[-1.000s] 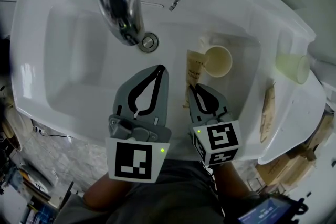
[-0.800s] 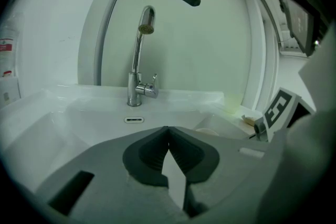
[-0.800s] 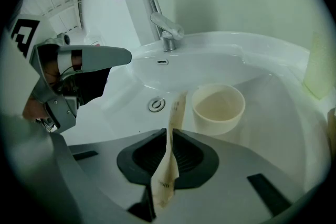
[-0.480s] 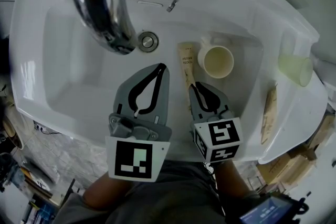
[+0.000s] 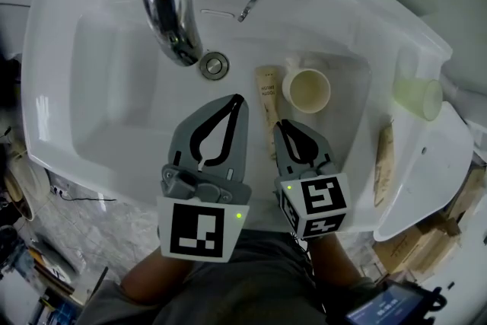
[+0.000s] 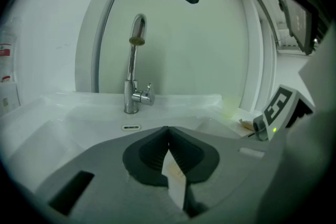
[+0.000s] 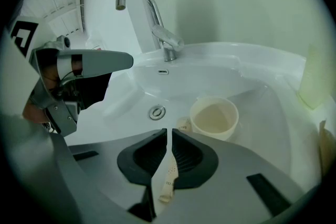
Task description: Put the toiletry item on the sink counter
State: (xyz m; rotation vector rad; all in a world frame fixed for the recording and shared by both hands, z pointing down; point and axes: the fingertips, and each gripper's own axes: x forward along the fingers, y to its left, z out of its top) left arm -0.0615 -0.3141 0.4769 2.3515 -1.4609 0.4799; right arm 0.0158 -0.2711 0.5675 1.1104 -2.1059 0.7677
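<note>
- Head view: my right claw [image 5: 279, 125] pinches the near end of the cream tube [image 5: 267, 99]. The tube is over the white basin [image 5: 99, 87], not on the desk [image 5: 426, 164]. Its far end is just beside a cream cup [image 5: 308, 90] and near the drain [image 5: 214, 64]. My left claw [image 5: 238, 99] is pressed together just left of the tube. A pale green cup [image 5: 417, 97] and a tan sachet [image 5: 383, 156] sit on the desk.
- Left gripper view: my left claw [image 6: 168, 129] has its tips together, pointing toward the faucet [image 6: 131, 65]. A pale strip shows in the hollow behind them; I cannot tell what it is.
- Right gripper view: my right claw [image 7: 169, 131] is clamped on the tube [image 7: 166, 178], with the cup [image 7: 214, 118] just beyond, to the right.
</note>
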